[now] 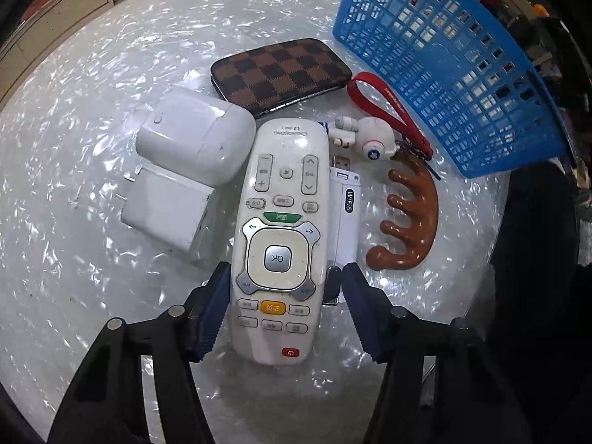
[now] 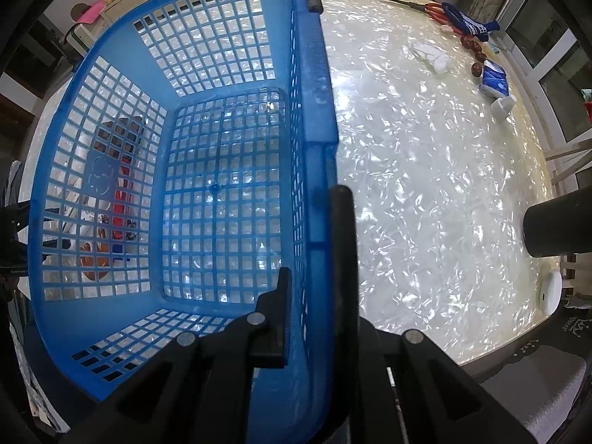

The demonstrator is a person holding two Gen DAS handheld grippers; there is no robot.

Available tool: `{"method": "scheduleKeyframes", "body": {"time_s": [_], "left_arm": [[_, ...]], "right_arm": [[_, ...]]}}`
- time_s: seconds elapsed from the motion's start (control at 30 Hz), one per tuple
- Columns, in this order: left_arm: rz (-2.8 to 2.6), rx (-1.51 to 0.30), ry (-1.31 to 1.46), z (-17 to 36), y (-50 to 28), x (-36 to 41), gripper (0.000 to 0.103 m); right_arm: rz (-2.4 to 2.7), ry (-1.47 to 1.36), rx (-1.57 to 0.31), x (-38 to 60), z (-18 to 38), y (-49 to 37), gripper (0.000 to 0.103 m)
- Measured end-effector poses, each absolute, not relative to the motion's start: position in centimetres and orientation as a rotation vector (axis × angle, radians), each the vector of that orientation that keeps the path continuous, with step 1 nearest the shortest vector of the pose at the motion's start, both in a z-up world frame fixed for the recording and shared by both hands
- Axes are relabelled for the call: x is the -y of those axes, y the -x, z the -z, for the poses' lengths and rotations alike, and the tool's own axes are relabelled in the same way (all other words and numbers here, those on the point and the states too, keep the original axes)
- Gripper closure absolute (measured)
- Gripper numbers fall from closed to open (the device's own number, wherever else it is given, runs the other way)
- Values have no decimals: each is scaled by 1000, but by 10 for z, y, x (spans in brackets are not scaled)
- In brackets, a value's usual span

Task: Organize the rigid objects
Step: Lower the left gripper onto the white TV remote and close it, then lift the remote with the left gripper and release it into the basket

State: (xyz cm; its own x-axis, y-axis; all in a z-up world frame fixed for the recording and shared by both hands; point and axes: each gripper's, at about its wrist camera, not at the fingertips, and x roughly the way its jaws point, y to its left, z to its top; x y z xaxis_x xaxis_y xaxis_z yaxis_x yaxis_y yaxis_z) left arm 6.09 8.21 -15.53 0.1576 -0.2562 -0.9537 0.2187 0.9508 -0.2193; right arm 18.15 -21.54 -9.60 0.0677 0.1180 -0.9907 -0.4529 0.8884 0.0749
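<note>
Our left gripper (image 1: 283,288) straddles the white remote (image 1: 282,229) lying on the table (image 1: 92,277), jaws open, the left pad beside its edge. Our right gripper (image 2: 314,259) is clamped on the blue basket (image 2: 314,118) by its side wall.
</note>
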Motion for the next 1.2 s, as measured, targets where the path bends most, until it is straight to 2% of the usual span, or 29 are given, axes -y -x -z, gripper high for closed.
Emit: {"method": "scheduleKeyframes", "body": {"time_s": [0.67,0.8,1.2], "left_arm": [[338,-1389,22,149,-119,-66,38],[320,-1376,60,148,-131,-65,48],[143,-1342,119,139,-103,-67,49]], "right_arm": [[-442,265,-1455,220,103,-182,96],[-441,256,-1457,223,105,-183,96],[-435,231,-1446,228,104,-187,96]]}}
